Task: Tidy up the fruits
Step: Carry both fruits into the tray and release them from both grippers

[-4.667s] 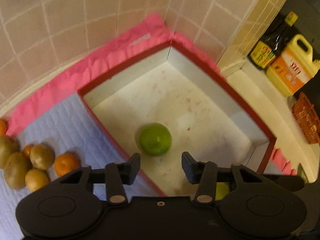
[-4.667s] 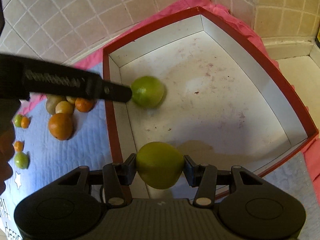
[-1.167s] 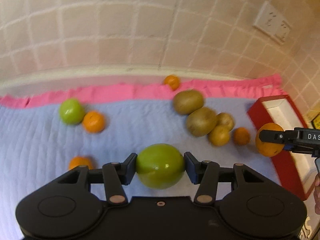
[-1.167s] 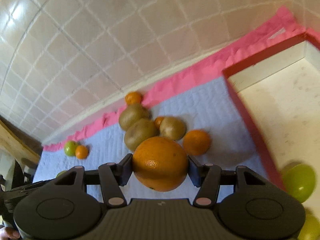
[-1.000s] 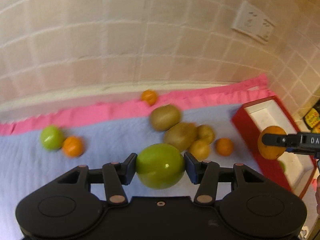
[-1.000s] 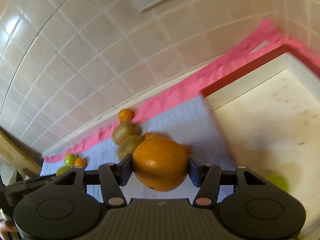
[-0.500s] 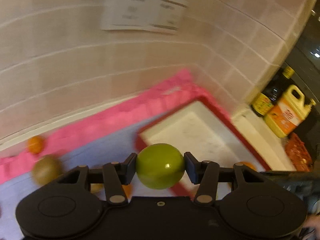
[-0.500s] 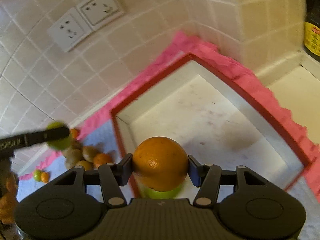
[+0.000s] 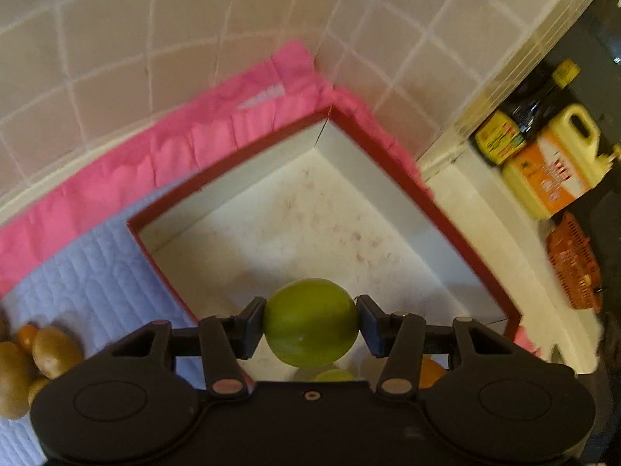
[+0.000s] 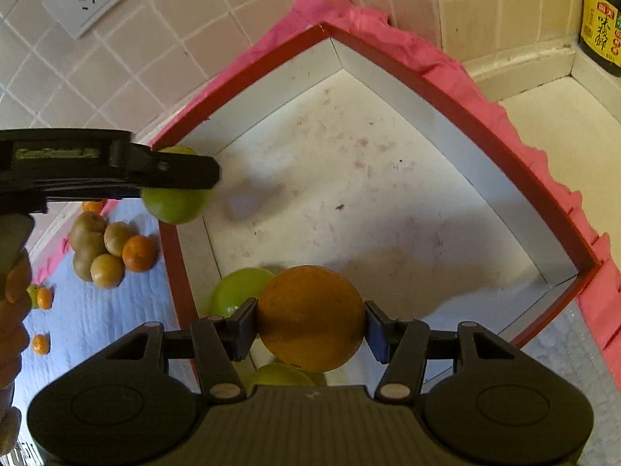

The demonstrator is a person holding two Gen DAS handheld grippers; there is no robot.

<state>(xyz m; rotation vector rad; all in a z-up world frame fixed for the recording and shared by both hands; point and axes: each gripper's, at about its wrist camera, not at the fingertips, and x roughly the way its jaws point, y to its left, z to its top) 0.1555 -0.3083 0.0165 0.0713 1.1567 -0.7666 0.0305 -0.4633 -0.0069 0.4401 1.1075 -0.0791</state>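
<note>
Left wrist: left gripper (image 9: 310,322) clamps green fruit (image 9: 310,322); red box (image 9: 446,213) floor open at 12 o'clock.
Right wrist: right gripper (image 10: 310,320) clamps orange (image 10: 310,318); box fruit at 10 o'clock; bare floor toward 1 o'clock.

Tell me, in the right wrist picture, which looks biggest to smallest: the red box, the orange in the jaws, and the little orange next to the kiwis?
1. red box, by far the largest.
2. orange in the right gripper jaws; it sits nearest the camera, so it may look bigger than it is.
3. small orange beside the kiwis, smallest.
</note>
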